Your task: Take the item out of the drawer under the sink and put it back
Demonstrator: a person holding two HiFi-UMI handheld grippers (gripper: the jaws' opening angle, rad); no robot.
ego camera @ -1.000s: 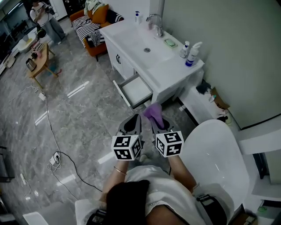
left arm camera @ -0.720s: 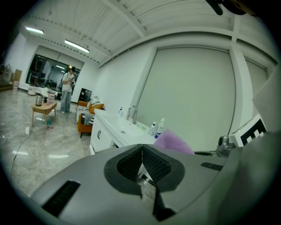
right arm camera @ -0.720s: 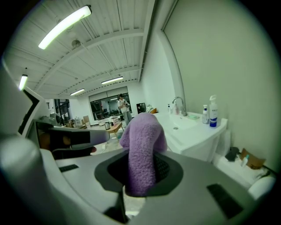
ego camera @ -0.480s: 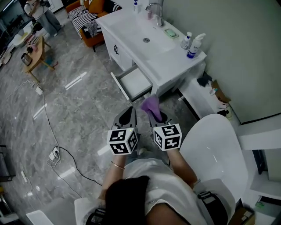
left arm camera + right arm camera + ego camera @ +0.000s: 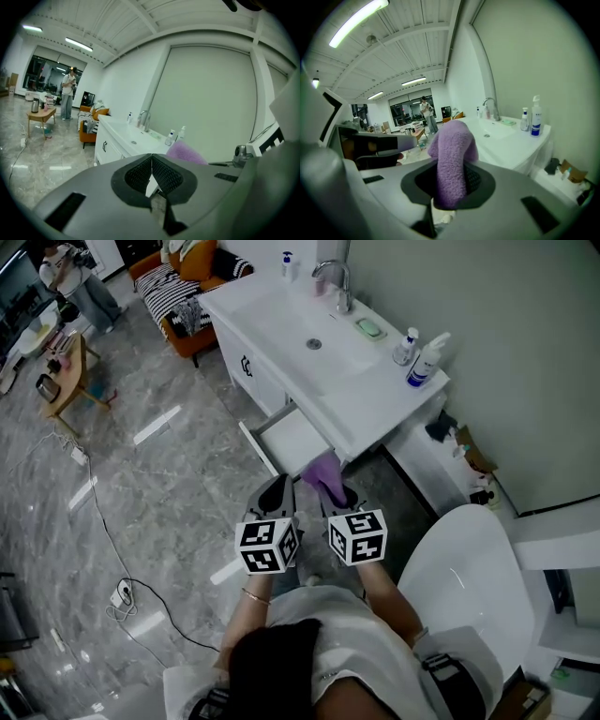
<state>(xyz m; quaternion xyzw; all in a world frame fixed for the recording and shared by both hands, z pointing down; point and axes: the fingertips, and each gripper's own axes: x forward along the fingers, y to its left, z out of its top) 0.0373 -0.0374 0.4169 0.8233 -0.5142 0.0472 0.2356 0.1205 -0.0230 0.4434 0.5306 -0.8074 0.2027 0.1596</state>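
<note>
A purple fluffy cloth [image 5: 325, 474] [image 5: 452, 161] is pinched in my right gripper [image 5: 336, 495] [image 5: 451, 185], which is shut on it just in front of the open white drawer [image 5: 291, 439] under the sink counter [image 5: 319, 343]. The cloth also shows in the left gripper view as a purple lump [image 5: 185, 153] to the right. My left gripper [image 5: 277, 495] [image 5: 151, 176] hangs beside the right one, jaws shut and empty. The drawer's inside looks bare from above.
On the counter stand a faucet [image 5: 335, 282], a soap dish [image 5: 367, 328] and pump bottles [image 5: 424, 360]. A white toilet [image 5: 459, 577] is at my right. Low shelf with clutter [image 5: 450, 451] by the wall. A cable and plug [image 5: 120, 592] lie on the marble floor; a person [image 5: 67, 277] stands far off.
Both grippers have moved forward and a little down toward the drawer, carrying the purple cloth closer to its front edge. The jaws have kept their states.
</note>
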